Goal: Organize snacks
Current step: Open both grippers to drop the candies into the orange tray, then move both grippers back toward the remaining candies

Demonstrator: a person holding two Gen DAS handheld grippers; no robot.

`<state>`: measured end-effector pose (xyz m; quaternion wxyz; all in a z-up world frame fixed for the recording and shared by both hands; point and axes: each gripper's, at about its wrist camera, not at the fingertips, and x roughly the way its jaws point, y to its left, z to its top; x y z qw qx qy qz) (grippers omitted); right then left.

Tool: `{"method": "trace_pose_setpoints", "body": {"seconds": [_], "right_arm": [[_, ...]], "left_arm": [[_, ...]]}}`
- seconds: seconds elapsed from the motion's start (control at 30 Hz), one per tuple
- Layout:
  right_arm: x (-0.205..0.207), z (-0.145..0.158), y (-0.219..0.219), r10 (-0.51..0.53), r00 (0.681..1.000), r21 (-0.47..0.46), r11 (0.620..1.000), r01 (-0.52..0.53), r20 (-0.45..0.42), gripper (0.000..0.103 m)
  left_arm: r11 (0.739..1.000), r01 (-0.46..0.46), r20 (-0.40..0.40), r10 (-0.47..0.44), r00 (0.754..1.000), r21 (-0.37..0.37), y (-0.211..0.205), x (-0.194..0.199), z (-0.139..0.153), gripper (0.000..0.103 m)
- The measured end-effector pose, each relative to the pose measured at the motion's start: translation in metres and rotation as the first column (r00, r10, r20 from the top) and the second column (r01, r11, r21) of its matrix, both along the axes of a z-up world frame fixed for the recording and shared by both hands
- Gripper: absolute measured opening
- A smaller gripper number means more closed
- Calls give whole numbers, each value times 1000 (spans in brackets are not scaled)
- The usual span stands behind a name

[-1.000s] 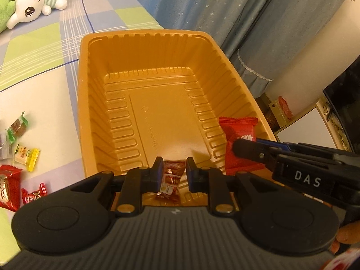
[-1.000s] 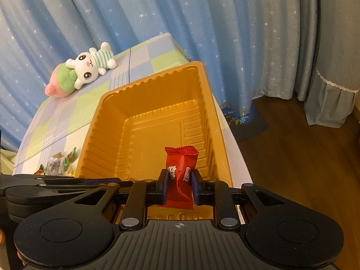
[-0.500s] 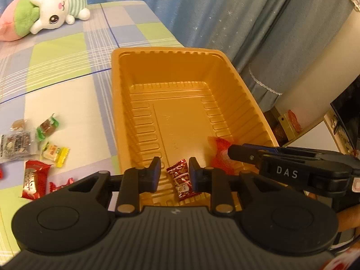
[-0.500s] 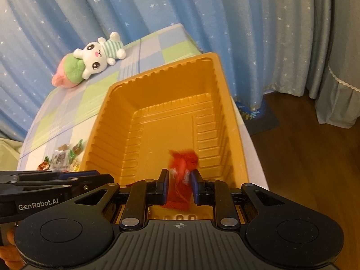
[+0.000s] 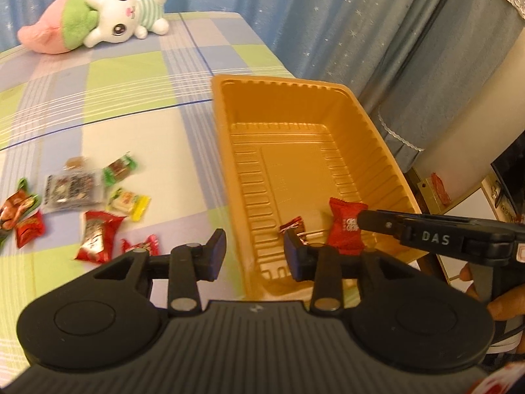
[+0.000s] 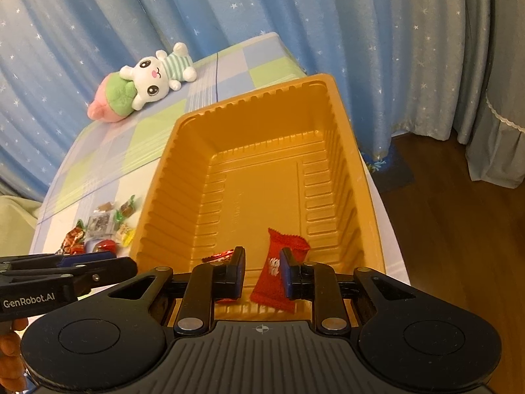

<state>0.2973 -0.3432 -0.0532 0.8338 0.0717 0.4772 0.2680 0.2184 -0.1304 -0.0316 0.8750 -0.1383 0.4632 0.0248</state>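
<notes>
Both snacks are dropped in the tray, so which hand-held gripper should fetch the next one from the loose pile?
Left, probably. The left hand-held gripper is opening with nothing between its fingers, beside the loose snacks on the tablecloth. The right hand-held gripper hangs over the orange tray, farther from the pile.

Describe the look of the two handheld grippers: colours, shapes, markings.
Both are matte black plastic. The left gripper and right gripper each have a ribbed grey centre plate with a small crosshair mark, two round side lobes, silver rivets and blue-faced pads. Side-on, one body reads "DAS", the other "GenRobot.AI". No cables or sleeves show.
</notes>
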Motion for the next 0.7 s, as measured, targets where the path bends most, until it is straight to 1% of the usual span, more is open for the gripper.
{"method": "trace_pose_setpoints", "body": {"seconds": [0.1,0.13,0.17,0.27,0.5,0.7], "right_arm": [[-8,3,1,-19,1000,-10,1000,19,13,26],[-11,4,1,-27,1000,-15,1000,27,17,31],[-14,6,1,-37,999,-19,999,37,22,38],[-26,12,1,-76,996,-20,997,77,49,50],[-57,25,9,-147,987,-26,989,148,62,54],[-88,30,34,-152,987,-24,988,153,45,54]], "left_arm": [[1000,-9,3,9,1000,5,8,-9,1,36],[1000,-11,3,11,1000,7,11,-11,1,37],[1000,-11,3,11,1000,5,15,-13,1,37],[1000,-1,8,1,1000,1,25,-21,1,38],[999,50,6,-50,999,3,50,-41,3,40],[998,64,9,-64,998,14,82,-65,5,43]]}}
